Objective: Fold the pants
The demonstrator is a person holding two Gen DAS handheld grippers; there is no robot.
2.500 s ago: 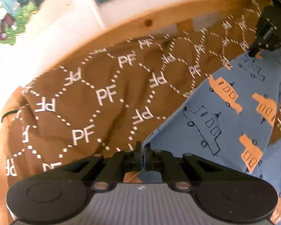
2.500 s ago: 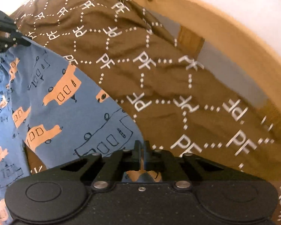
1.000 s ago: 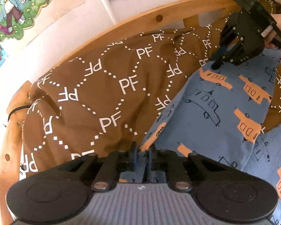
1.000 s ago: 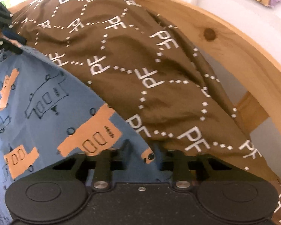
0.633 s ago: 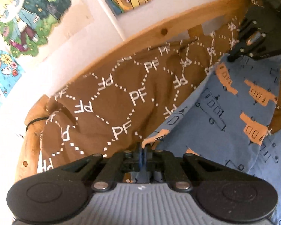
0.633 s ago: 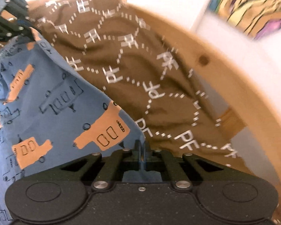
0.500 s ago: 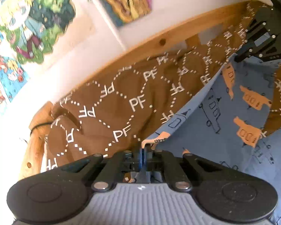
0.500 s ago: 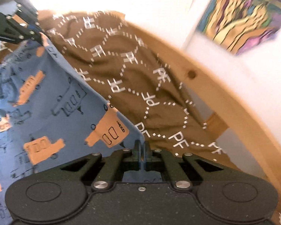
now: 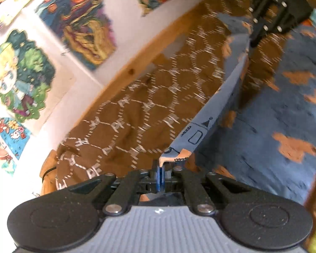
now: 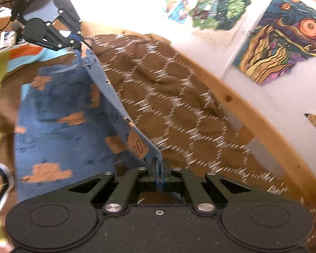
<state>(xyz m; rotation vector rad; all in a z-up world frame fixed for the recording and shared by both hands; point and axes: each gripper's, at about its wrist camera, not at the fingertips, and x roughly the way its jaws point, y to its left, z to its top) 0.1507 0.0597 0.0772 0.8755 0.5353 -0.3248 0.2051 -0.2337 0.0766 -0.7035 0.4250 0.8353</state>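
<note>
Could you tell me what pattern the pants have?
Blue pants with orange car prints; the right wrist view shows it best.

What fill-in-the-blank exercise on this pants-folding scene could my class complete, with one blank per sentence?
1. The left hand-held gripper is shut on the edge of the blue ____.
2. The pants are printed with orange ____.
3. Under the pants lies a ____ blanket with white letters.
4. The right hand-held gripper grips the same taut edge, so both grippers are ____.

Missing words: pants; vehicles; brown; shut
</note>
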